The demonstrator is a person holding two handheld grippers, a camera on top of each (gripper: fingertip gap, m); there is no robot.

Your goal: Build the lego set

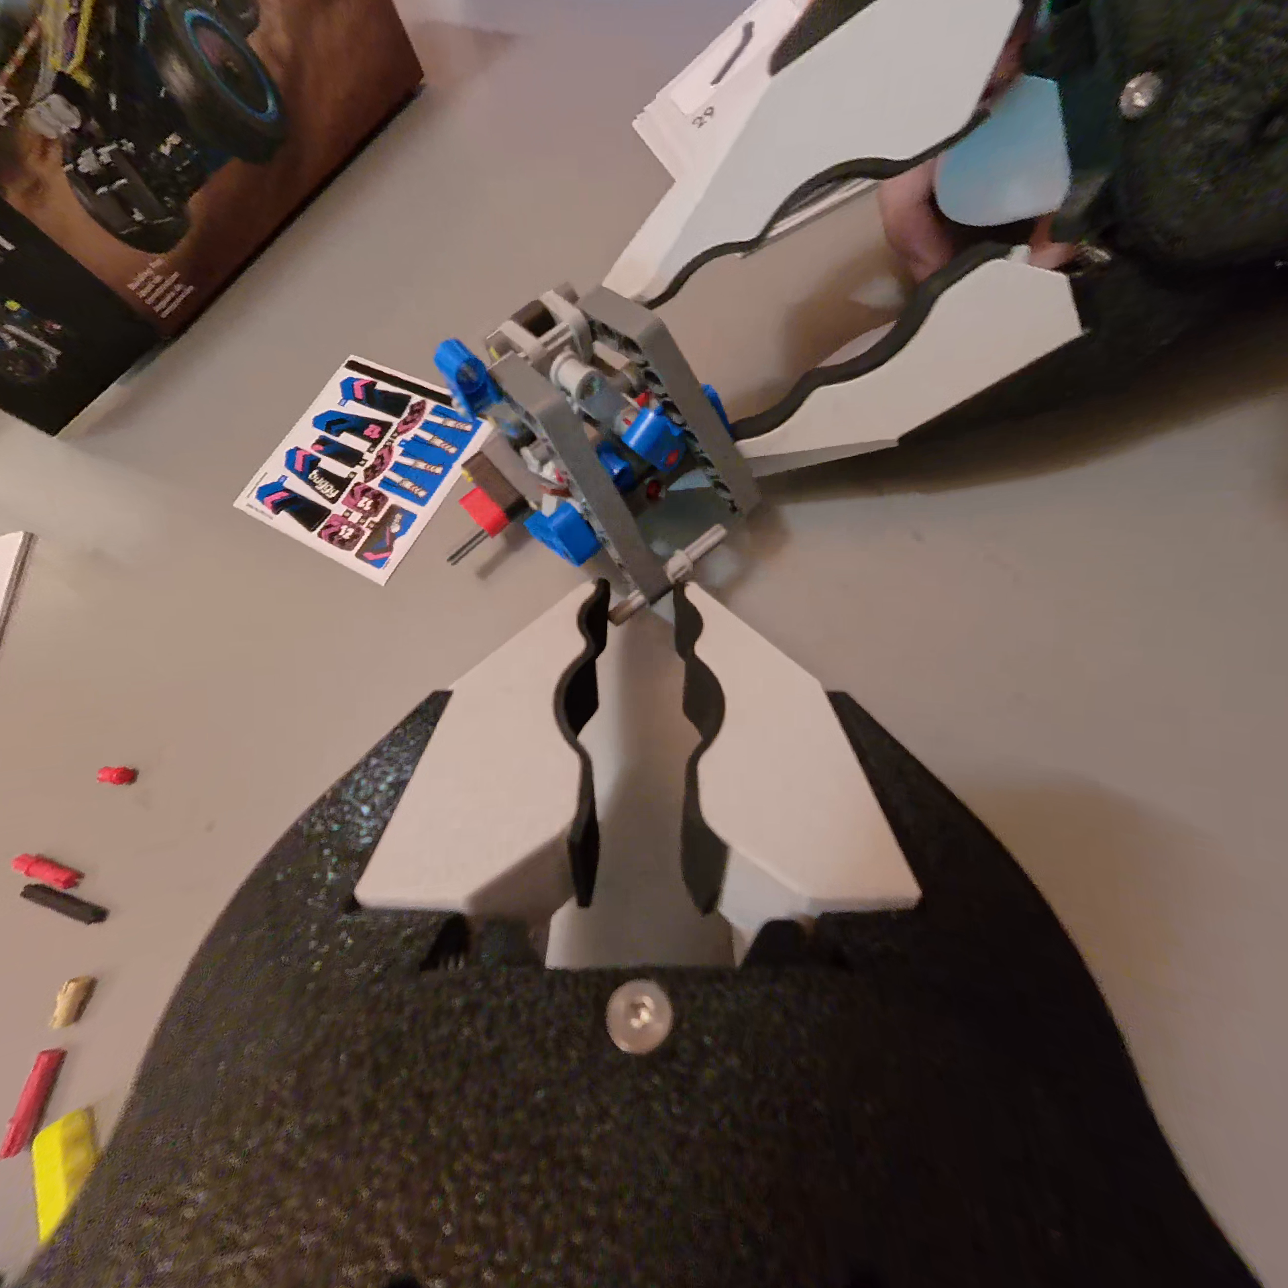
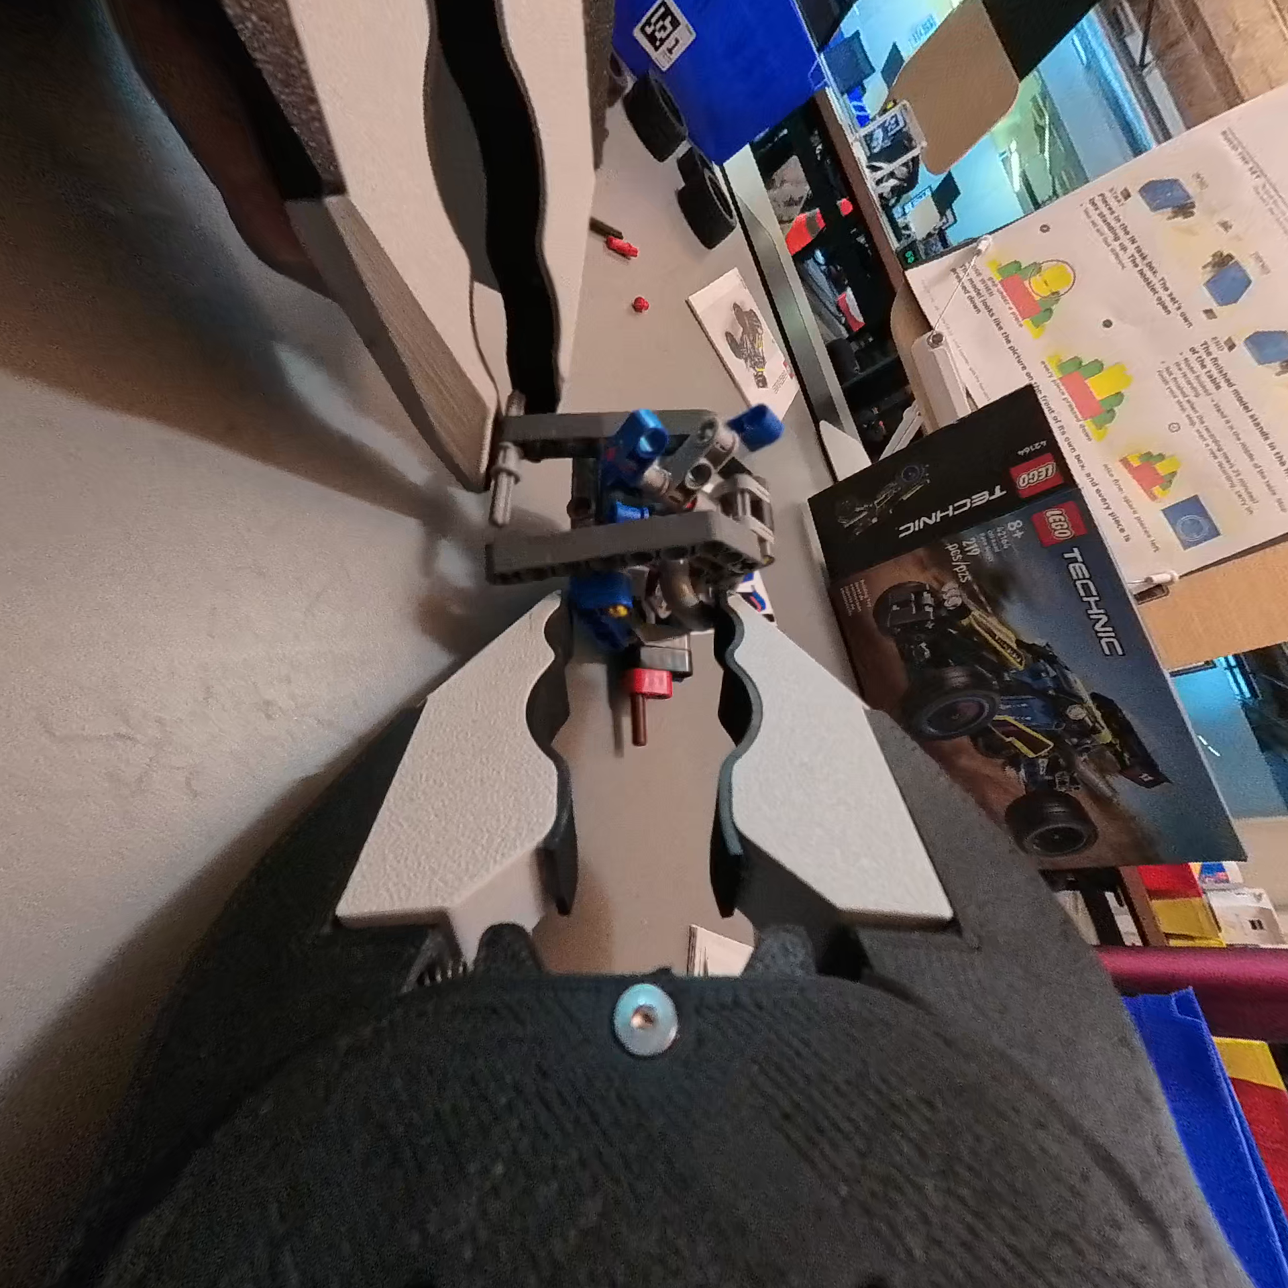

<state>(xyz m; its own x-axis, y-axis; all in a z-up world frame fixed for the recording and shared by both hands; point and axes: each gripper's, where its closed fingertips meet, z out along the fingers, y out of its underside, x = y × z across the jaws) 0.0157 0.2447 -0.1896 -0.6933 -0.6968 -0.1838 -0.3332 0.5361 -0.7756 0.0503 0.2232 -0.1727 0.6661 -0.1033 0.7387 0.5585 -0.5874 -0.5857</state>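
The partly built lego assembly (image 1: 599, 453) — grey beams with blue connectors — sits on the grey table (image 1: 976, 662), just beside a sticker sheet (image 1: 355, 467). The left gripper (image 1: 638, 599) has its jaws narrowly apart around a light grey axle pin (image 1: 669, 568) at the assembly's near end; contact cannot be confirmed. The right gripper (image 2: 638, 613) stands spread wide about the opposite end, its fingers (image 2: 787, 697) flanking a red bush (image 2: 648, 683). Loose pieces (image 1: 49, 871) lie to the left — the set's box (image 2: 1010, 662) stands nearby.
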